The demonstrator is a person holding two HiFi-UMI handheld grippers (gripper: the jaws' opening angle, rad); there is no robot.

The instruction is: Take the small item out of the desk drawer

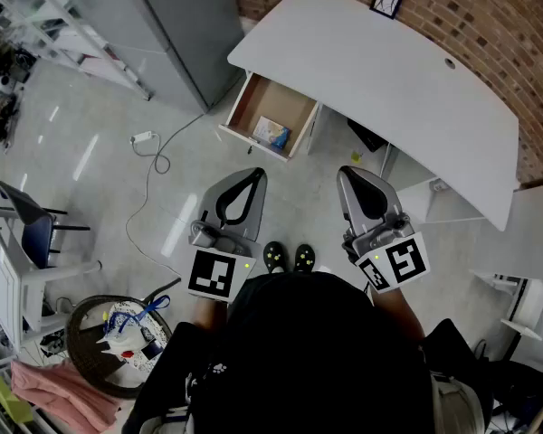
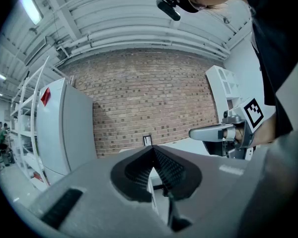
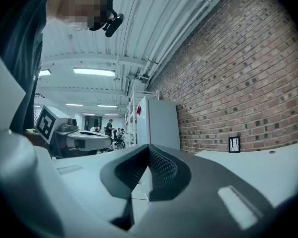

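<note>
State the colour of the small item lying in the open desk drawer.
The small item is light blue and white, clearest in the head view.

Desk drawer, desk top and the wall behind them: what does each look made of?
Drawer: likely wood board with a matt finish; the inside faces are brown and the edges white.
Desk top: probably laminated board, smooth matt white; no grain shows.
Wall: brick, rough; red-brown blocks with pale mortar lines.
</note>
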